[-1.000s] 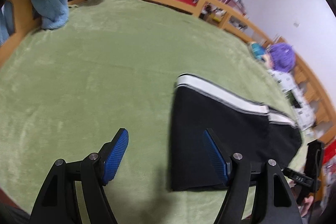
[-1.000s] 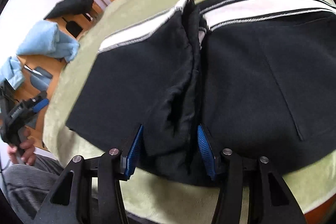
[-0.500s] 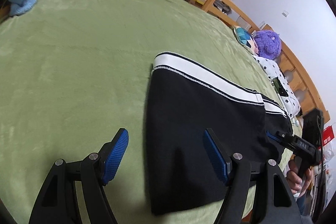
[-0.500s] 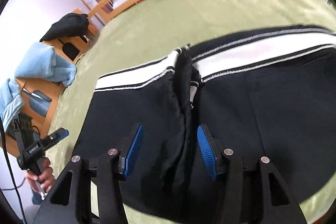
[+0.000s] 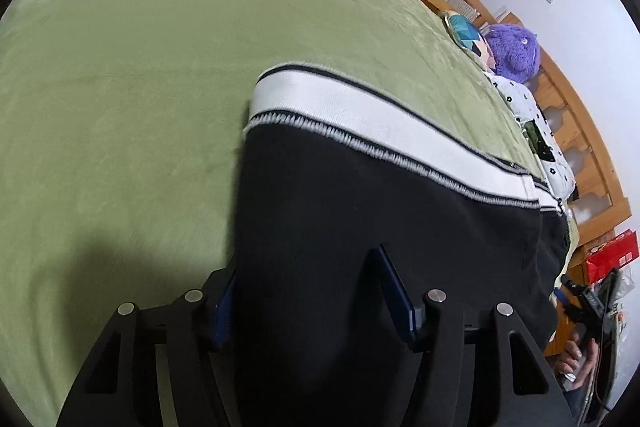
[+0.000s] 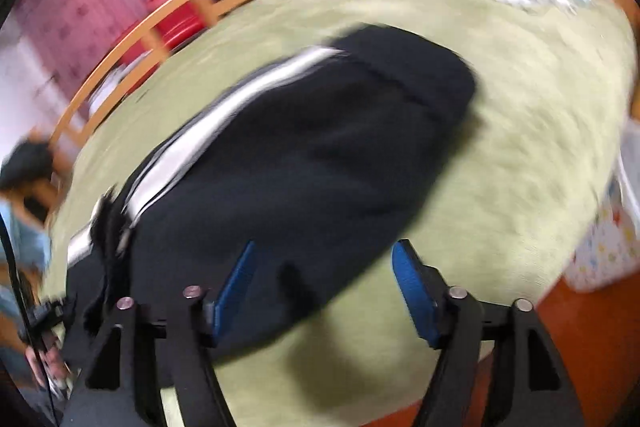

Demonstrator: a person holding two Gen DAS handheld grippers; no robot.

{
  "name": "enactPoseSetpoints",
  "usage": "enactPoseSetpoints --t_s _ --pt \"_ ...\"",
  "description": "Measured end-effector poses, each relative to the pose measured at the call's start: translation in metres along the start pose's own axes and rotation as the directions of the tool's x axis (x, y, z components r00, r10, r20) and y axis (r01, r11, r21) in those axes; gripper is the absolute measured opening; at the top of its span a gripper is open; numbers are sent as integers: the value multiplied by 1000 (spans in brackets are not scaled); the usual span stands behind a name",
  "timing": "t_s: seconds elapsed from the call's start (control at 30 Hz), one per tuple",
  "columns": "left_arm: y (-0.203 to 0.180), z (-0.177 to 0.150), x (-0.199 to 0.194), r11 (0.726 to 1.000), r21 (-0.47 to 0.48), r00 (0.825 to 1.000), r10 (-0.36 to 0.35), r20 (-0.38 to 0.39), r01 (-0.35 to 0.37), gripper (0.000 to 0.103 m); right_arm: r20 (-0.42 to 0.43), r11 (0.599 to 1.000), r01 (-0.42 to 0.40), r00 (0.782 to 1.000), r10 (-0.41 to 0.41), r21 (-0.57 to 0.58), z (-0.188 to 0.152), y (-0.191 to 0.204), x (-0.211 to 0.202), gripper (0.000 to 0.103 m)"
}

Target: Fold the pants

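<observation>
Black fabric pants [image 5: 360,219] with a white striped waistband lie at the green-blanketed bed's [image 5: 120,87] near edge. The left gripper [image 5: 308,291] has just been narrowing its fingers astride the cloth's edge (grip unclear); the right gripper [image 6: 324,283] has just been widening, holding nothing.

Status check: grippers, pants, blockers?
Left gripper closing, fingers astride the pants edge, not pinched. Right gripper just opened, fingers over cloth edge and green blanket, holding nothing. No blockers seen; right view blurred.

The right wrist view is smeared throughout: the pants [image 6: 304,147] show no sharp seam. In the left wrist view, the left gripper [image 5: 308,291] hides the pants' near edge.
</observation>
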State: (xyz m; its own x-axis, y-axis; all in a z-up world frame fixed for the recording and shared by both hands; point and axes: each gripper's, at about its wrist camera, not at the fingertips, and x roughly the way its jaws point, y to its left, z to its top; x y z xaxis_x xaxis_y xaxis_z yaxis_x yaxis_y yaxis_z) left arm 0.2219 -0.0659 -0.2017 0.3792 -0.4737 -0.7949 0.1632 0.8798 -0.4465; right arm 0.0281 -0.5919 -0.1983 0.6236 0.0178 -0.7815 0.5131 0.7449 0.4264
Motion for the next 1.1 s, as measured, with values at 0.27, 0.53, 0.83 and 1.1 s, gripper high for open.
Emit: enactPoseSetpoints --t_s 0.27,0.53,0.83,1.1 --pt "11 19 12 996 -75 999 -42 -25 40 38 56 988 -104 994 98 113 38 -11 51 82" --pt "12 11 -12 989 -100 992 -102 68 109 10 138 991 -80 988 65 105 61 6 52 32" --pt "20 21 -86 988 -70 982 -128 140 139 10 224 990 -138 966 132 9 59 82 -10 27" --pt "88 34 -174 994 -101 965 69 252 -44 10 78 949 -306 947 311 -70 10 156 12 27"
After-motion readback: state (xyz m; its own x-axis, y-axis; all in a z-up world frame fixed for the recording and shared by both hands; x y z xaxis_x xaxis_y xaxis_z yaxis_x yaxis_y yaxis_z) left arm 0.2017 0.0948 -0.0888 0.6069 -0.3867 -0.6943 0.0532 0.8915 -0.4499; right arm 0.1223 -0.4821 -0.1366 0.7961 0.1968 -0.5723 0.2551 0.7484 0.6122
